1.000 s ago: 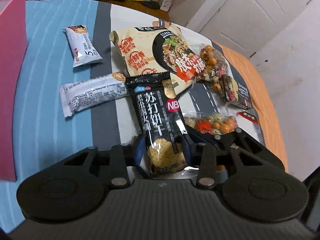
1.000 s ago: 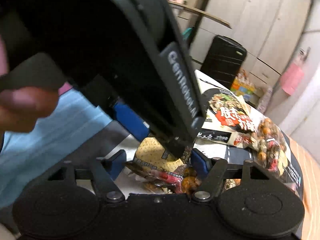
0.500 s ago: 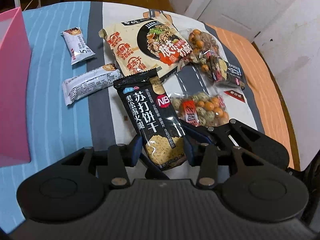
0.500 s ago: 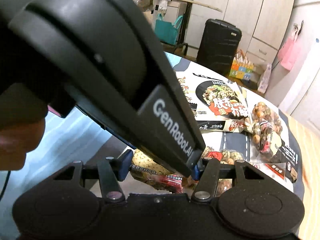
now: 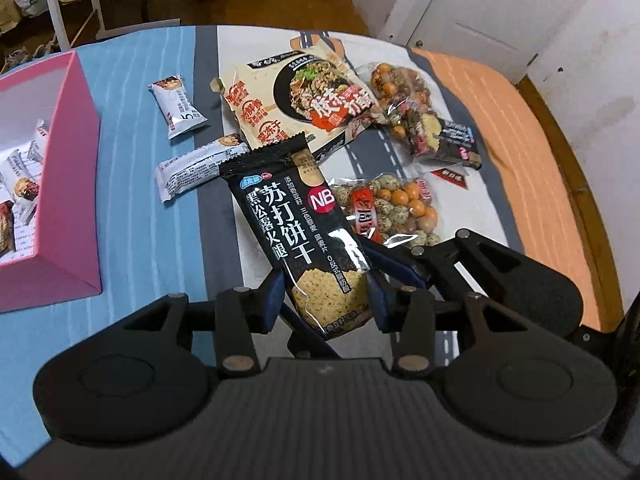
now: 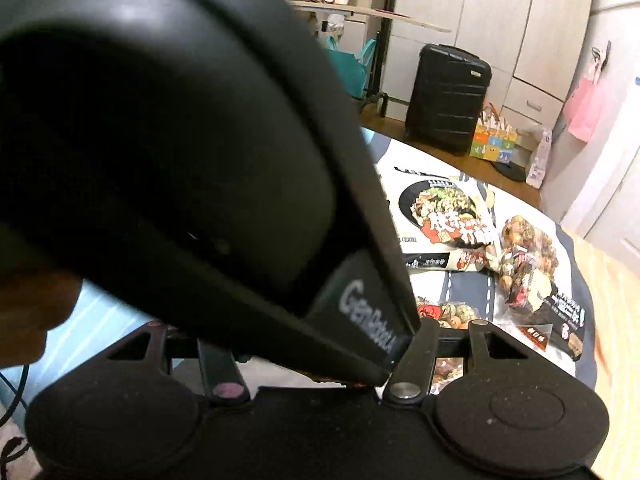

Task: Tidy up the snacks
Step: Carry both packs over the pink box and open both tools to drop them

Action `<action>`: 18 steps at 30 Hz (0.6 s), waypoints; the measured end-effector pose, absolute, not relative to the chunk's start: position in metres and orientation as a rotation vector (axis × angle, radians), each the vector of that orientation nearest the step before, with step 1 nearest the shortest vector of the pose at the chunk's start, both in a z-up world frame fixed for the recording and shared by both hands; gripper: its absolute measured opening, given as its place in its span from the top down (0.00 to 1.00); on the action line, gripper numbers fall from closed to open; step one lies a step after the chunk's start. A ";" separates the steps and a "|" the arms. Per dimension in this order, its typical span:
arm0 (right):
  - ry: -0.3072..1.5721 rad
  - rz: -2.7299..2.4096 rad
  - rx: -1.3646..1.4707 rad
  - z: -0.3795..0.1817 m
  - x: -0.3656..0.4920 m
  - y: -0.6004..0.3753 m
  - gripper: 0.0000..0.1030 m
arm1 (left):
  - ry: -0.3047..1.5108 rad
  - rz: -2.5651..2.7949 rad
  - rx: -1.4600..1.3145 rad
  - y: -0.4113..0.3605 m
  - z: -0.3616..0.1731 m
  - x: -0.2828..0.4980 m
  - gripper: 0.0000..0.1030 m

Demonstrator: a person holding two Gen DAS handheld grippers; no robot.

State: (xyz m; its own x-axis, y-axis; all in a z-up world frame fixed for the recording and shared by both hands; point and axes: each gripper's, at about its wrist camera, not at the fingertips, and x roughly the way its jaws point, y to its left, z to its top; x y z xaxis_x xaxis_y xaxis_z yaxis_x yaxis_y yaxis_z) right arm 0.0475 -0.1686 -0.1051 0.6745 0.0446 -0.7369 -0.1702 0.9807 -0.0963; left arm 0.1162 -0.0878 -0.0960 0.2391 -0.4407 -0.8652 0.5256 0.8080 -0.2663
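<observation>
My left gripper (image 5: 326, 296) is shut on a black soda-cracker packet (image 5: 294, 224) and holds it lifted above the table. Under it lie a bag of mixed nuts (image 5: 394, 208), a big noodle packet (image 5: 304, 100), a second nut bag (image 5: 420, 120) and two small white bars (image 5: 196, 166) (image 5: 178, 106). A pink box (image 5: 68, 184) with several small packets stands at the left. In the right wrist view the left gripper's black body (image 6: 200, 168) hides most of the scene and my right gripper's fingertips. The noodle packet (image 6: 440, 216) and nut bags (image 6: 528, 268) show behind it.
The round table has a blue, grey, white and orange cloth (image 5: 132, 208). A black suitcase (image 6: 446, 96), cupboards and a pink bag (image 6: 586, 108) stand beyond the table. A white door (image 5: 492, 4) is at the far right.
My left gripper has risen and pulled back with the cracker packet, so the pink box's inside has come into view. The left gripper's body now covers more of the right wrist view.
</observation>
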 end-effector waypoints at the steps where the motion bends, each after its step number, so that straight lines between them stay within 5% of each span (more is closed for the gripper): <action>1: 0.818 0.125 -0.167 -0.102 0.046 -0.168 0.42 | 1.150 -0.664 0.078 -0.085 -0.092 0.115 0.59; 18: 0.644 0.299 -0.332 -0.019 0.064 -0.129 0.41 | 1.014 -0.658 -0.056 0.005 -0.002 0.135 0.59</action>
State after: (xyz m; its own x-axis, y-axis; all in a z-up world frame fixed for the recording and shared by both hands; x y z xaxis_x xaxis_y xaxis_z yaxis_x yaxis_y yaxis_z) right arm 0.0639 -0.1286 -0.0187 0.7605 0.1679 -0.6273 -0.3713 0.9050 -0.2079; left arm 0.1353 0.0054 -0.0021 0.3539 -0.5340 -0.7679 0.4835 0.8072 -0.3385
